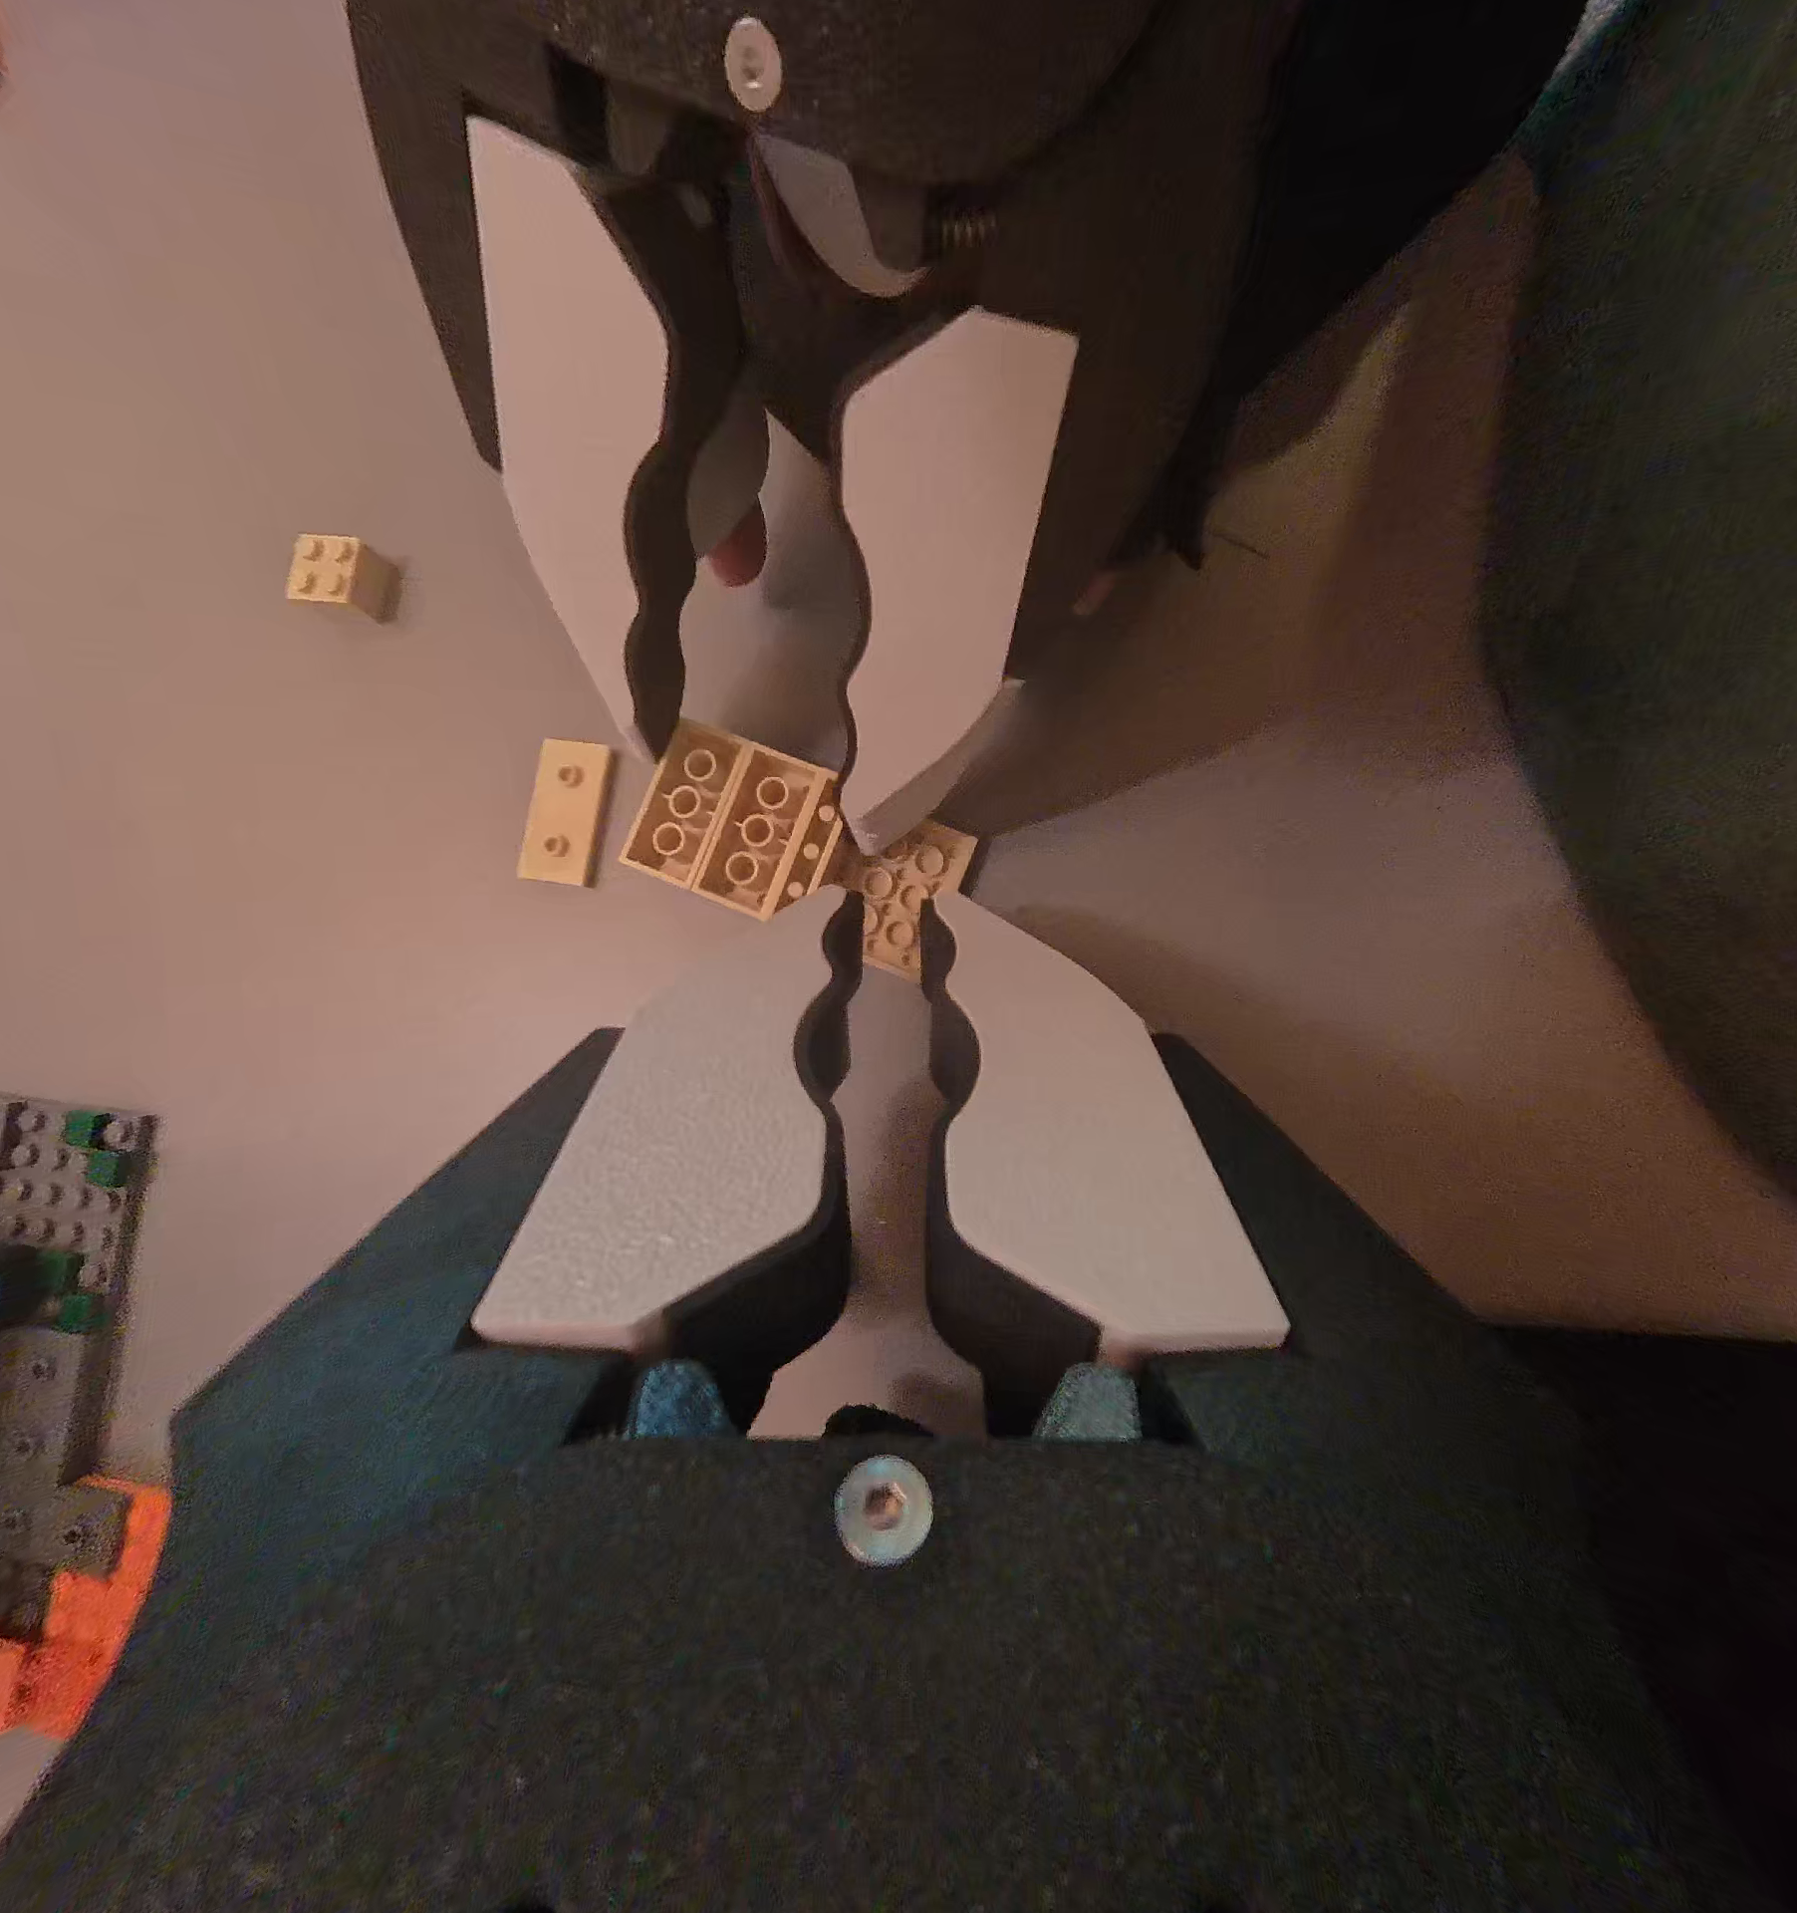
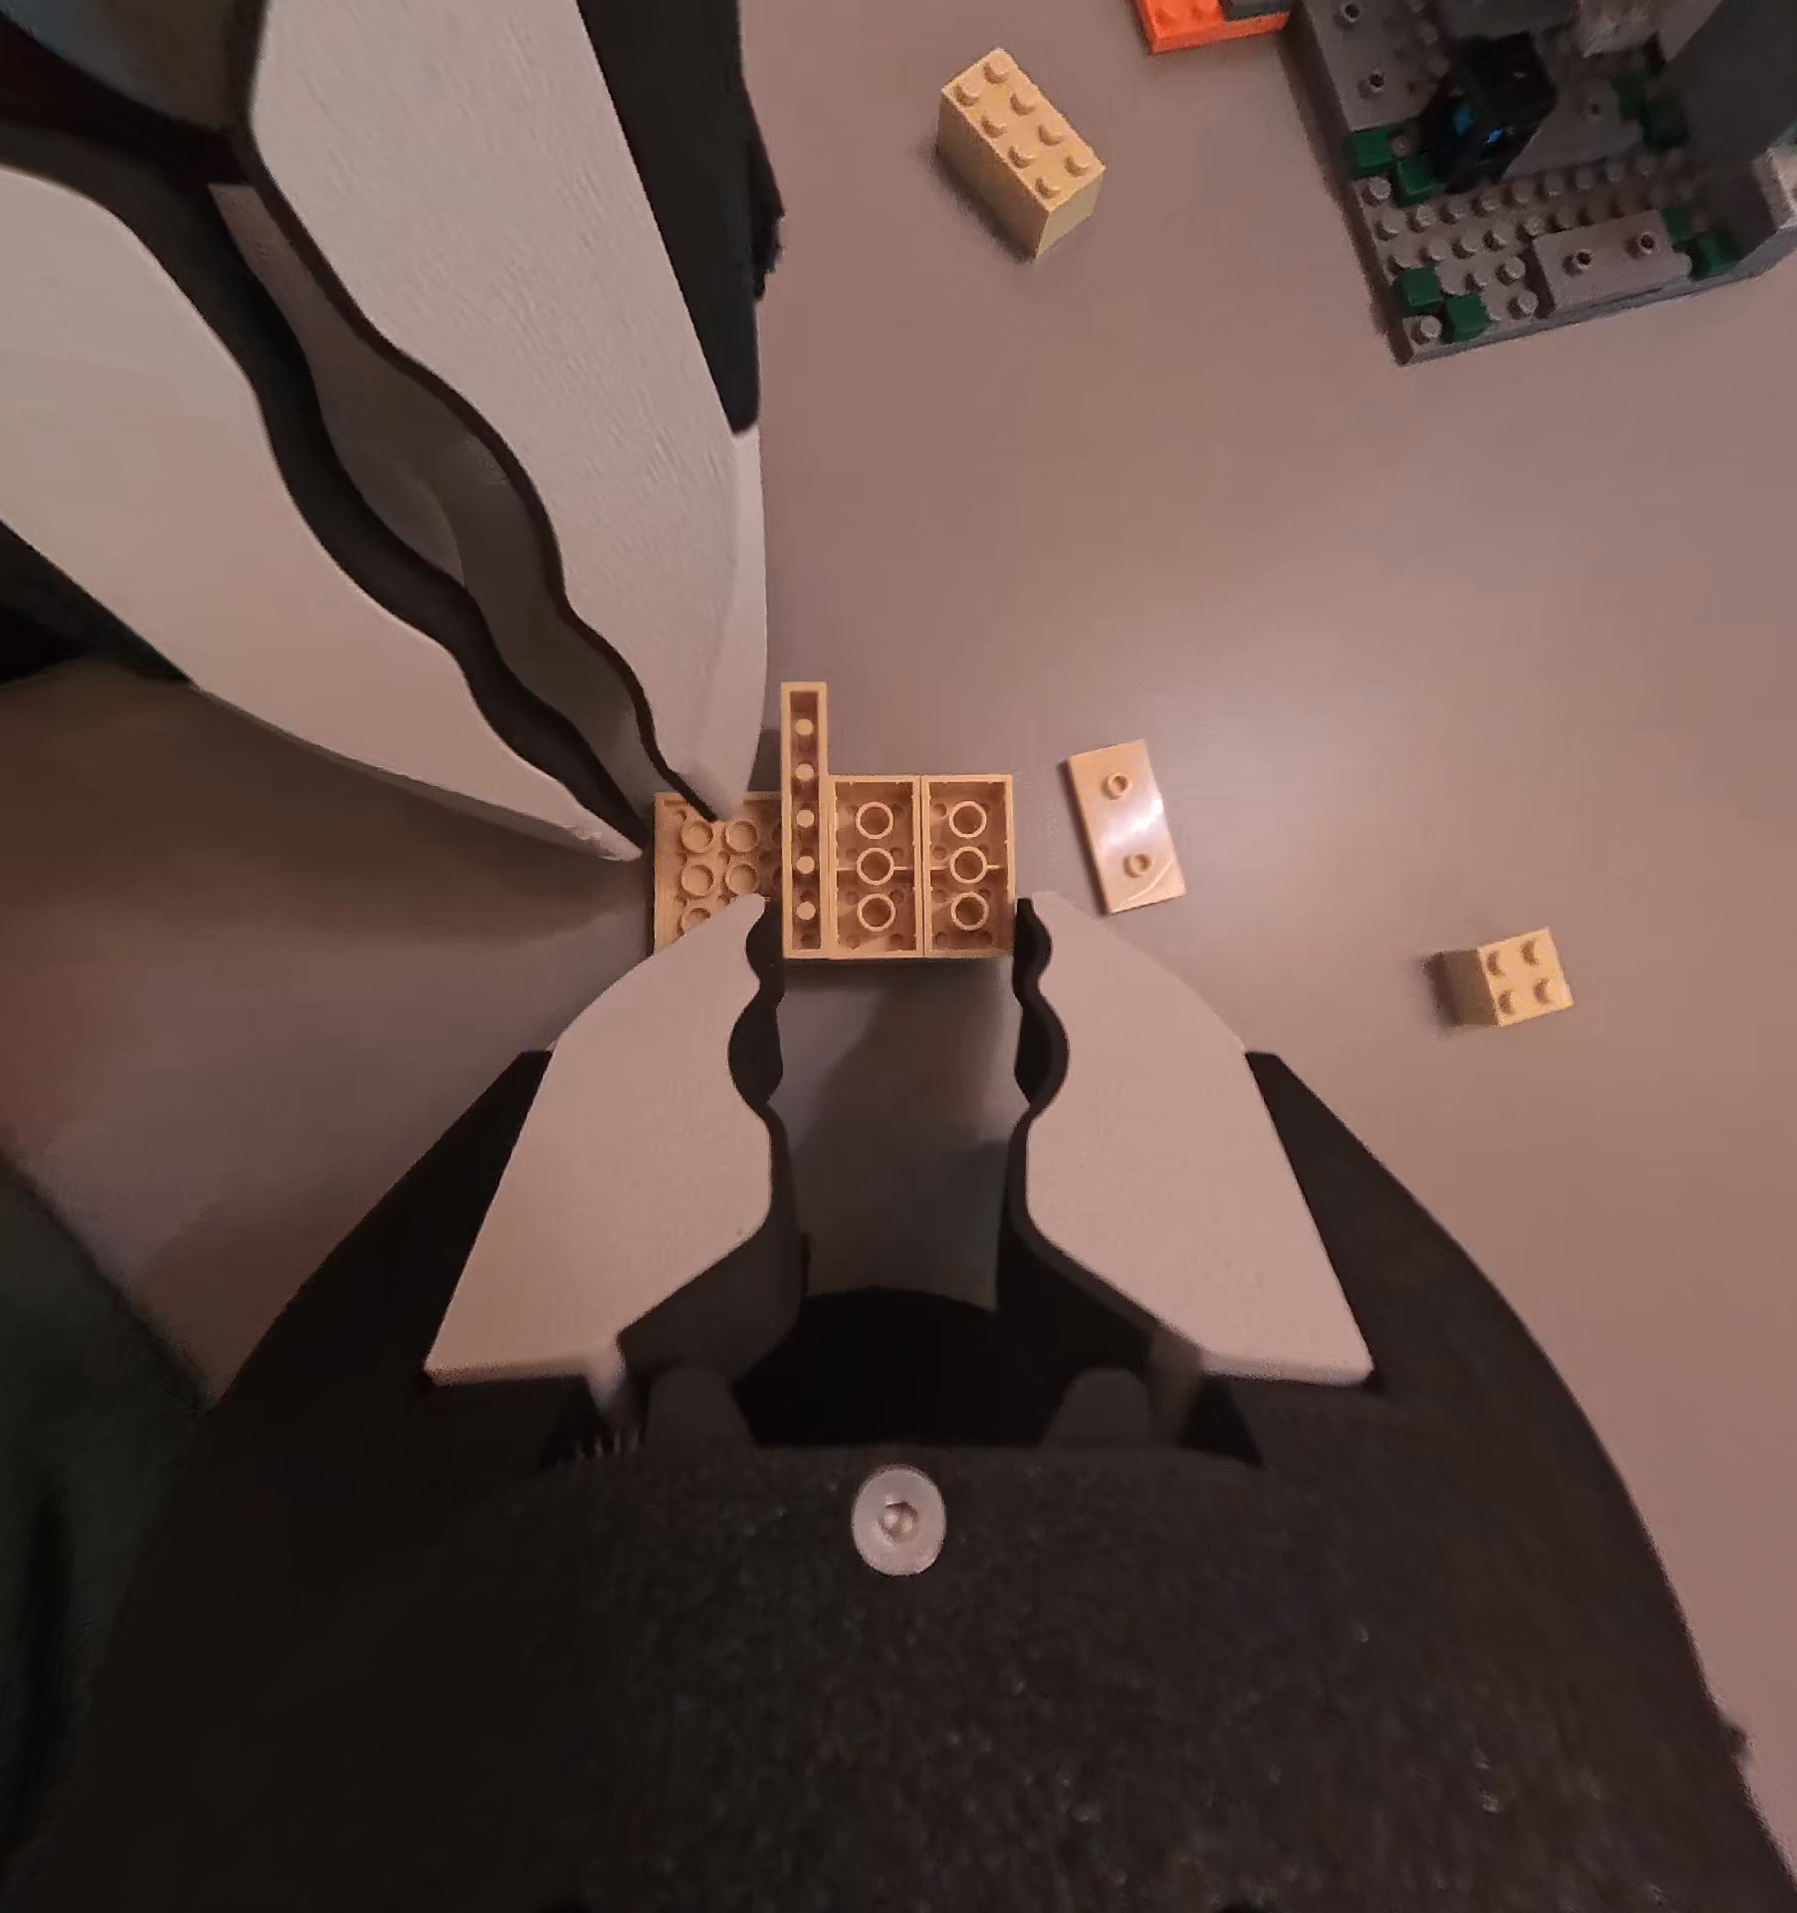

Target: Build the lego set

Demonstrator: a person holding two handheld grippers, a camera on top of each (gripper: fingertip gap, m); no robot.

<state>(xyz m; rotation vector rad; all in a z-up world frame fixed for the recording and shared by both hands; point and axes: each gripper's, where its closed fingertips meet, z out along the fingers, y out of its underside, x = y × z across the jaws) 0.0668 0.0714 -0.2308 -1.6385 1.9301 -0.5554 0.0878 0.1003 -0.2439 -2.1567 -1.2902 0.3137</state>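
Grey worktop (image 2: 1391, 621), matte, evenly lit, with loose tan bricks scattered on it.

Left gripper (image 1: 889, 926): jaws clamped on a tan plate (image 1: 900, 901), studs facing the camera. That plate joins a tan assembly (image 2: 894, 864) of two bricks seen from their hollow undersides and a narrow strip running along their seam with the plate.

Right gripper (image 2: 894, 921): jaws apart, tips at either side of the assembly's near edge; whether they touch it I cannot tell.

The whole piece appears held off the worktop, between the two grippers.

Just beside it lies a flat tan tile (image 2: 1125, 825) with two studs. Farther off: a small tan 2x2 brick (image 2: 1505, 976) and a bigger tan 2x4 brick (image 2: 1019, 145). Grey baseplate build (image 2: 1557, 217) with green and black bits sits towards one worktop edge, an orange piece (image 2: 1184, 21) next to it.
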